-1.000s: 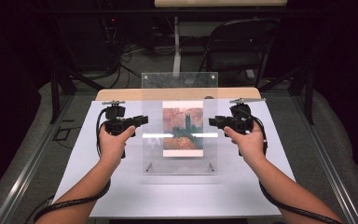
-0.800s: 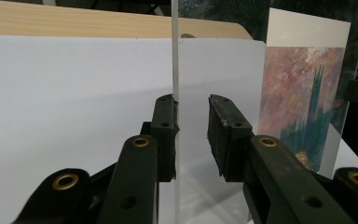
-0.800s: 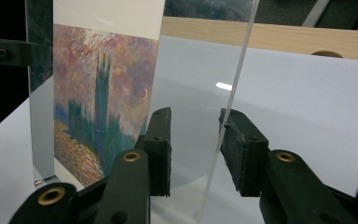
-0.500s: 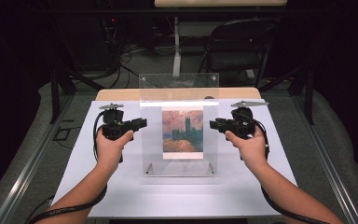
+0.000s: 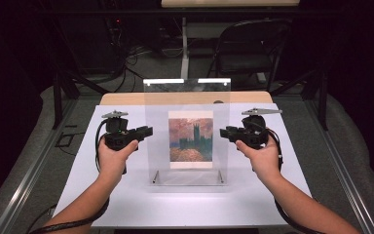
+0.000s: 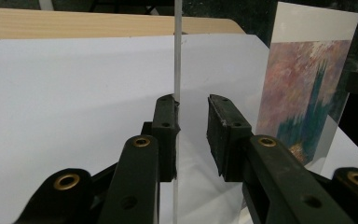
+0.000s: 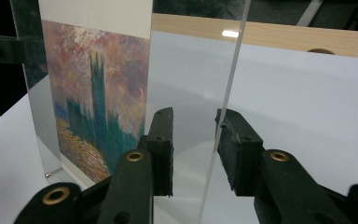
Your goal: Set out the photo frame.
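A clear acrylic frame with a painted print of a tower stands upright on the white table top, on two metal feet at its base. My left gripper is at the frame's left edge and my right gripper at its right edge. In the left gripper view the frame's edge runs between my left gripper's jaws, against the left pad and apart from the right one. In the right gripper view the edge lies by the right pad of my right gripper, with a gap to the left pad.
A strip of wooden table shows behind the white top. A black chair and cables stand on the floor beyond. Metal rails run along both sides of the table.
The frame has tipped from a backward lean to upright, and the bright glare band across it is gone. Both hands stayed at its side edges.
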`<state>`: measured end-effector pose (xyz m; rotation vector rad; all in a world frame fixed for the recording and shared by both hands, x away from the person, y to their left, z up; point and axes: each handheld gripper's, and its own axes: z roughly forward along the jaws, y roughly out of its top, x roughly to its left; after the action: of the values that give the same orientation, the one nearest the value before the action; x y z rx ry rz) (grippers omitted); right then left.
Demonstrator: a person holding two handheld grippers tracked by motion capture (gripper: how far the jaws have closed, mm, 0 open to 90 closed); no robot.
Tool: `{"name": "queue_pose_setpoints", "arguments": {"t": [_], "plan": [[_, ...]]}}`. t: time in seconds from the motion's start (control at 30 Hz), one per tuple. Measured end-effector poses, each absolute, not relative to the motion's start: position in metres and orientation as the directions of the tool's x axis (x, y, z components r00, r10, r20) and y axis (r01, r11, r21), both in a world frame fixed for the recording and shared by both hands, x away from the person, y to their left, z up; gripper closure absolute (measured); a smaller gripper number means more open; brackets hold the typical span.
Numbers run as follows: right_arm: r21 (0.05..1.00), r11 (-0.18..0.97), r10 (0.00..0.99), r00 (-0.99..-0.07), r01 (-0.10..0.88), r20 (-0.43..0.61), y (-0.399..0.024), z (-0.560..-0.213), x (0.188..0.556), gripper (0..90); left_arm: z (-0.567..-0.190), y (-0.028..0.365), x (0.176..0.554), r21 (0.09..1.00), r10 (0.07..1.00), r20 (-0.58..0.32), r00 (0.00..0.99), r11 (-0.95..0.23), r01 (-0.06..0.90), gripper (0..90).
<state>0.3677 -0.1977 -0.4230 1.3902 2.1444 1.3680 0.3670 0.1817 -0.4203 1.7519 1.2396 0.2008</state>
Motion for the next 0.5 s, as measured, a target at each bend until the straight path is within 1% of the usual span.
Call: {"name": "queue_pose_setpoints", "arguments": {"t": [0.27, 0.5], "plan": [[0.808, 0.108, 0.825, -0.505, 0.579, 0.252, -0.194, -0.42, 0.356, 66.2, -0.419, 0.183, 0.356, 0.768, 0.799, -0.354, 0.486, -0.048, 0.639, 71.9], [0.817, 0.112, 0.822, -0.515, 0.566, 0.244, -0.194, -0.419, 0.347, 66.2, -0.418, 0.184, 0.347, 0.776, 0.794, -0.345, 0.501, -0.059, 0.627, 71.1]]}}
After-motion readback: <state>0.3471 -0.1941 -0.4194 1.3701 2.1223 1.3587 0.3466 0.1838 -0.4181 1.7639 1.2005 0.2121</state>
